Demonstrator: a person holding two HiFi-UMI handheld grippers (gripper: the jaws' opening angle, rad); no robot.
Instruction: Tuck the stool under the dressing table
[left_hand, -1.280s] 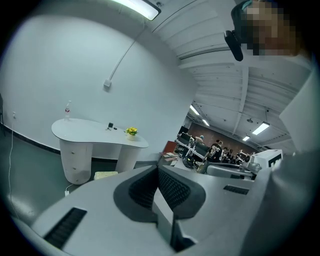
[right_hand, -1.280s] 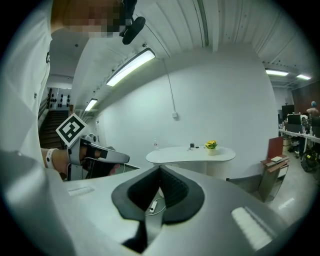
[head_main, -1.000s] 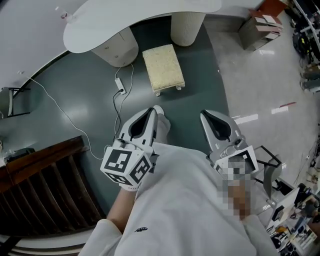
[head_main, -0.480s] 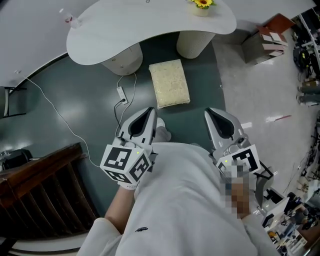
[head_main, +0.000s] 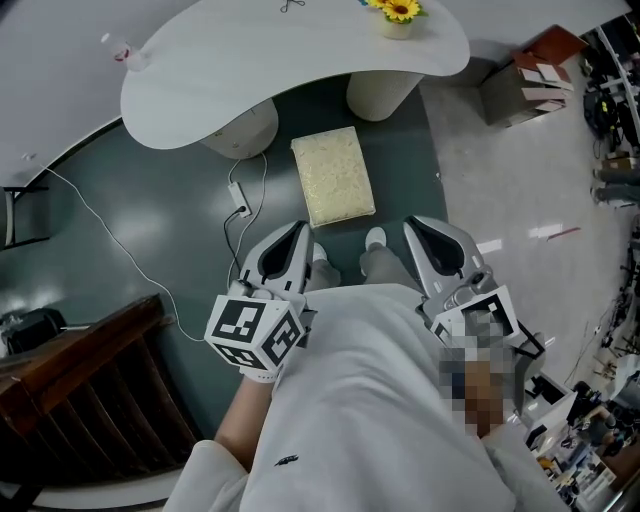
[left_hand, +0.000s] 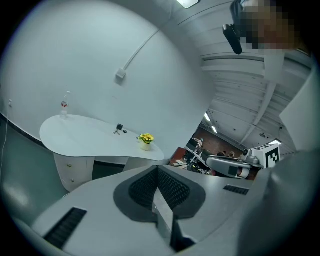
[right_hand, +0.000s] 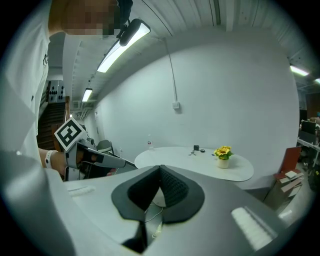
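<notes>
The stool (head_main: 333, 175), a small bench with a cream cushion, stands on the dark green floor in front of the white kidney-shaped dressing table (head_main: 250, 70), outside its gap. My left gripper (head_main: 287, 240) and right gripper (head_main: 432, 238) are held at waist height, short of the stool and to either side of it. Both are shut with nothing between the pads. The left gripper view shows its shut jaws (left_hand: 157, 167) under the dressing table (left_hand: 95, 137). The right gripper view shows its shut jaws (right_hand: 160, 167) before the dressing table (right_hand: 200, 162). The stool is hidden in both gripper views.
A white cable and power strip (head_main: 240, 190) lie on the floor left of the stool. A dark wooden railing (head_main: 90, 370) stands at lower left. A cardboard box (head_main: 525, 65) sits at upper right. Yellow flowers (head_main: 398, 12) and a small bottle (head_main: 118, 50) stand on the table.
I have walked closer to the dressing table, so more of it shows and the stool lies nearer my grippers. Both grippers moved forward with me and stayed shut.
</notes>
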